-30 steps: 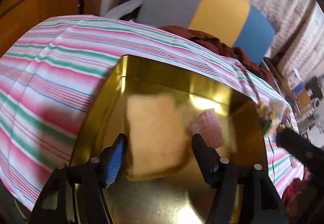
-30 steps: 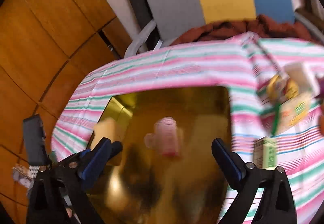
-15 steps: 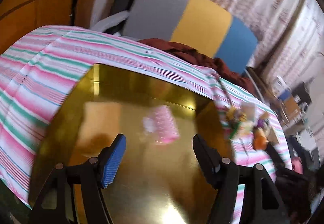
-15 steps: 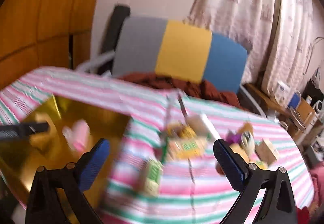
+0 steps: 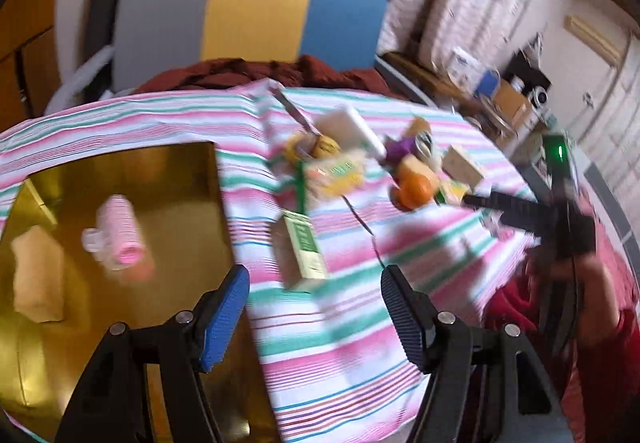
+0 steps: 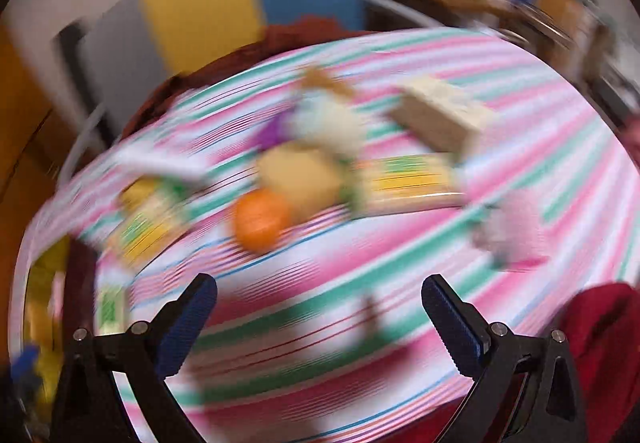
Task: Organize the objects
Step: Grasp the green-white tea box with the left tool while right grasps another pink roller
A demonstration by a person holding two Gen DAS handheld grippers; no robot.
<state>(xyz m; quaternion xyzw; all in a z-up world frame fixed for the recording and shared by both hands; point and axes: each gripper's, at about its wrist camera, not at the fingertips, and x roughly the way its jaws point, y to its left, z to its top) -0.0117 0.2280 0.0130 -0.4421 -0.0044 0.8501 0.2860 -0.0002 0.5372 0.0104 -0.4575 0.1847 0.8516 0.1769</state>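
Fingers (image 5: 224, 317) of left gripper (image 5: 316, 319) spread wide, holding nothing, above striped tabletop (image 5: 400, 263) beside gold tray (image 5: 192, 179). Pink roller (image 5: 120, 239) and tan sponge (image 5: 38, 279) inside tray, apart. Green-and-white box (image 5: 304, 251) on cloth just ahead. Fingers (image 6: 452, 327) of right gripper (image 6: 320, 323) likewise parted and empty, over blurred clutter: orange ball (image 6: 260, 221), beige box (image 6: 440, 119), yellow packet (image 6: 412, 183), pink item (image 6: 516, 227) off to right.

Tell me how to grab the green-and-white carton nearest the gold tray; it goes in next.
The green-and-white carton lies flat on the striped cloth. Come from above with the left gripper and close the fingers across its narrow width, mid-length.
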